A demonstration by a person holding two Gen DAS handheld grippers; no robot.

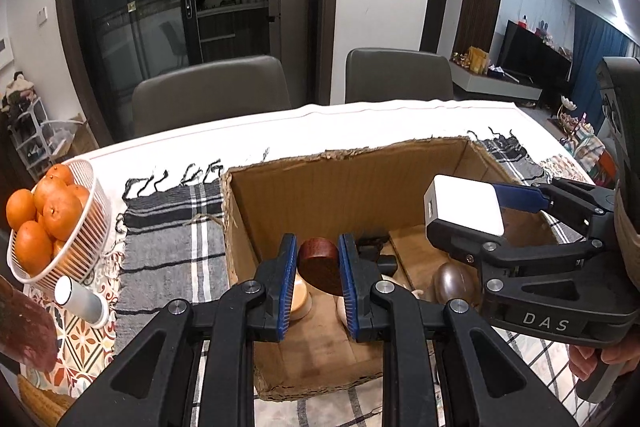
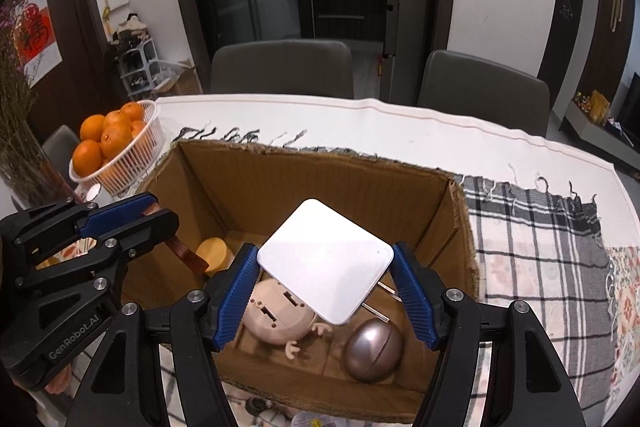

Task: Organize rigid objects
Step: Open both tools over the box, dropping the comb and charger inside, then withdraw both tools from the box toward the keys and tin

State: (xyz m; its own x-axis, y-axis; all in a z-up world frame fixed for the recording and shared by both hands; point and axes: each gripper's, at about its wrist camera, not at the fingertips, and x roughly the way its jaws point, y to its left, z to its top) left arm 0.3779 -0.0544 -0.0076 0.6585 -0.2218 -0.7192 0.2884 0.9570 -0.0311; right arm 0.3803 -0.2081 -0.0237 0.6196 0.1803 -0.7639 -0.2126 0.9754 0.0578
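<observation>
An open cardboard box (image 1: 340,195) (image 2: 320,183) stands on the table. My left gripper (image 1: 318,267) is shut on a round dark-red wooden piece (image 1: 320,265) and holds it over the box's left part; it also shows in the right wrist view (image 2: 132,219). My right gripper (image 2: 326,285) is shut on a white square plug adapter (image 2: 325,259) above the box's right part; it also shows in the left wrist view (image 1: 466,207). In the box lie a metallic egg-shaped object (image 2: 374,351), a beige round toy (image 2: 276,315) and a yellow round lid (image 2: 214,253).
A white basket of oranges (image 1: 52,223) (image 2: 120,147) stands left of the box, with a white cylinder (image 1: 80,301) beside it. A plaid cloth (image 2: 540,239) covers the table. Two grey chairs (image 1: 212,91) stand behind the far edge.
</observation>
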